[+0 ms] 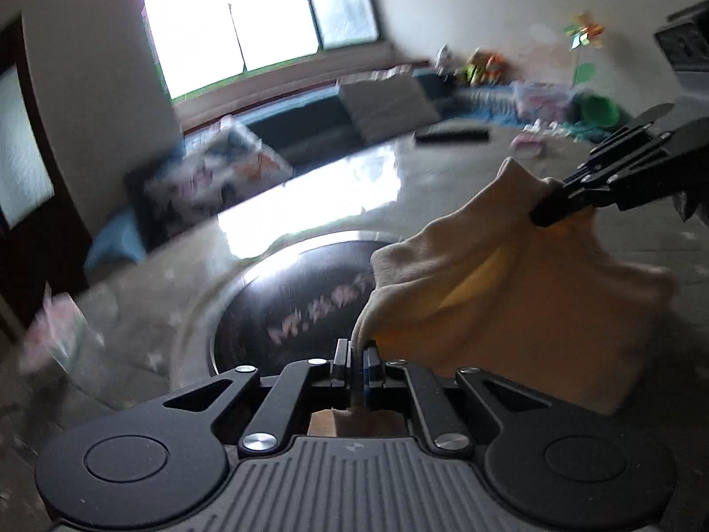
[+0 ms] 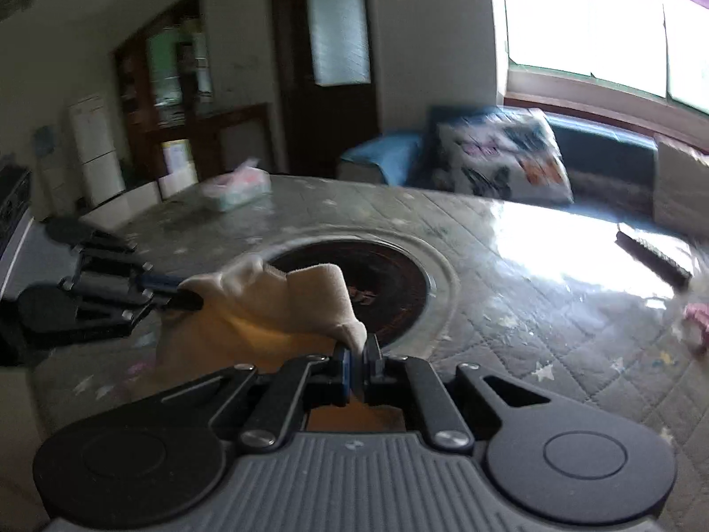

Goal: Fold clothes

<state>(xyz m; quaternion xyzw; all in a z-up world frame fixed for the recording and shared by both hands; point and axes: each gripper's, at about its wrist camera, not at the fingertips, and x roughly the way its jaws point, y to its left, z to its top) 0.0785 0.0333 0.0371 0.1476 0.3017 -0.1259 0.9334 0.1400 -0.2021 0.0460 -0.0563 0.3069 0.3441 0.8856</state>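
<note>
A cream and yellow garment (image 1: 509,292) hangs in the air above the quilted table (image 1: 465,168), stretched between both grippers. My left gripper (image 1: 356,348) is shut on one of its corners, the cloth pinched between the pads. From the right, my right gripper (image 1: 547,210) comes into the left wrist view, shut on the opposite corner. In the right wrist view the same garment (image 2: 283,301) spans from my right gripper (image 2: 359,348) at the bottom to my left gripper (image 2: 188,295) at the left. Its lower part hangs behind the gripper bodies and is hidden.
A round dark inset with a metal ring (image 2: 399,283) sits in the middle of the table. A tissue box (image 2: 237,188) stands at the far left, a dark bar (image 2: 653,255) at the right edge, and a small pink item (image 2: 698,317). Sofa with cushions (image 2: 500,159) stands behind.
</note>
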